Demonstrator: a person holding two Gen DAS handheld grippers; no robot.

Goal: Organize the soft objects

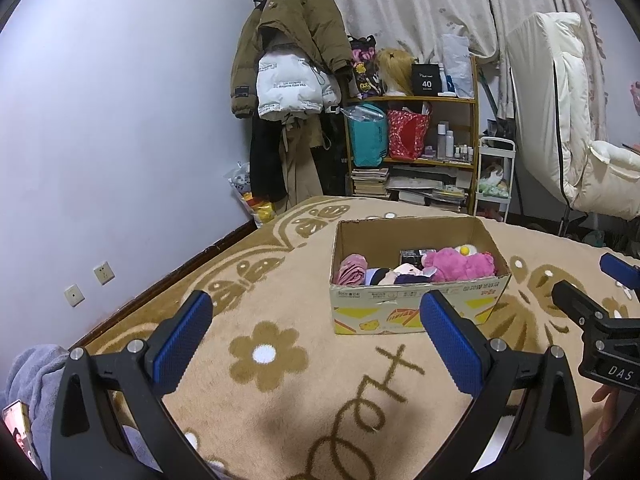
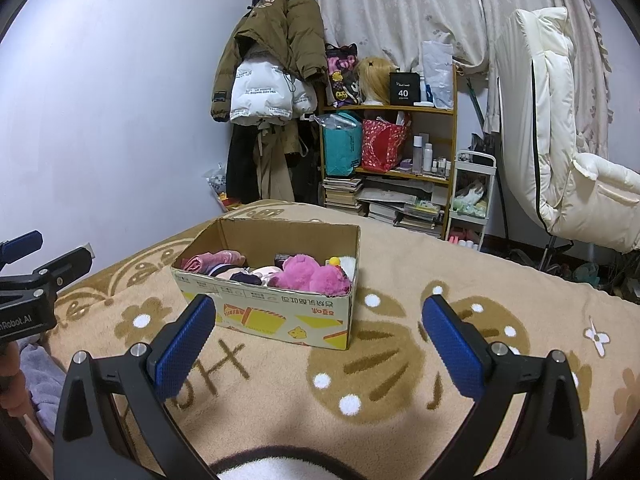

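Note:
An open cardboard box point(image 1: 416, 312) point(image 2: 280, 316) stands on a tan flower-patterned blanket point(image 1: 280, 380) point(image 2: 400, 360). Inside lie a pink plush toy point(image 1: 460, 266) point(image 2: 308, 276), a folded pink cloth point(image 1: 352, 270) point(image 2: 212, 260), and dark and pale soft items between them. My left gripper point(image 1: 316, 320) hovers open in front of the box with nothing between its blue pads. My right gripper point(image 2: 320, 322) is also open and empty, just right of the box's near corner. Each gripper shows at the edge of the other's view.
Behind the bed stand a wooden shelf point(image 1: 416, 136) with bags, books and bottles, coats hanging on the wall point(image 1: 288, 60), a white cart point(image 1: 496, 176) and a white padded chair point(image 2: 560, 140). A grey-lilac cloth point(image 1: 36, 380) and a phone point(image 1: 18, 428) lie at lower left.

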